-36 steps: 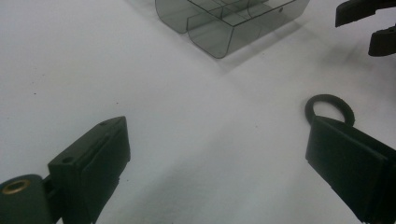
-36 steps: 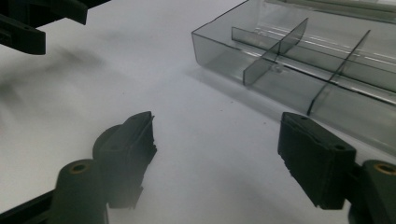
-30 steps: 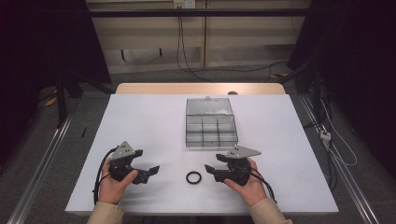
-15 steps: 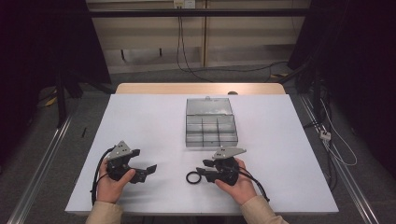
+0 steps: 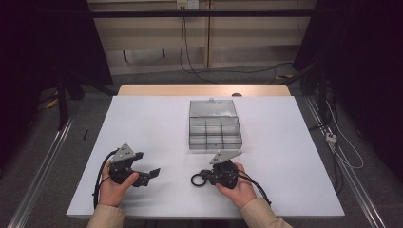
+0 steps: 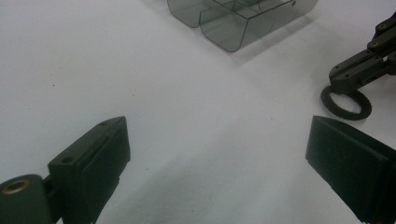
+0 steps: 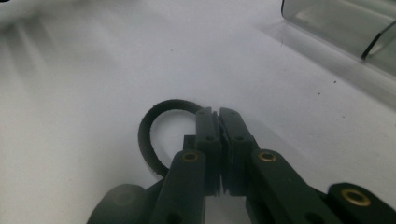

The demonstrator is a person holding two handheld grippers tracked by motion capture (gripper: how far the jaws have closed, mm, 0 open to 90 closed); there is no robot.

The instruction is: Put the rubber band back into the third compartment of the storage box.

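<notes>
In the right gripper view the right gripper [image 7: 218,122] had its two black jaws pressed together on the near rim of a thin black rubber ring [image 7: 154,122], the band pinched between the tips while the rest of the loop lay flat on the white table top [image 7: 84,79] just ahead and to one side of them. Beyond those jaws, toward the upper corner of that view, stood the edge of a smoky transparent plastic compartment box [image 7: 345,23], well apart from the ring. From the high view the same gripper [image 5: 205,176] sat in the person's right hand [image 5: 237,184] near the front of the table, the ring [image 5: 197,180] at its tips and the box [image 5: 214,129] farther back, its lid open and its divided trays showing. The left gripper [image 6: 215,154] had its jaws spread wide, with nothing between them but bare table surface. Ahead of those jaws and off to one side lay the ring [image 6: 346,102], with the tips of the other gripper [image 6: 359,70] on its rim; farther ahead was the box [image 6: 238,18]. In the high view the left gripper [image 5: 153,174] was held by the person's left hand [image 5: 114,183], well apart from the ring and pointing across the table toward it.
</notes>
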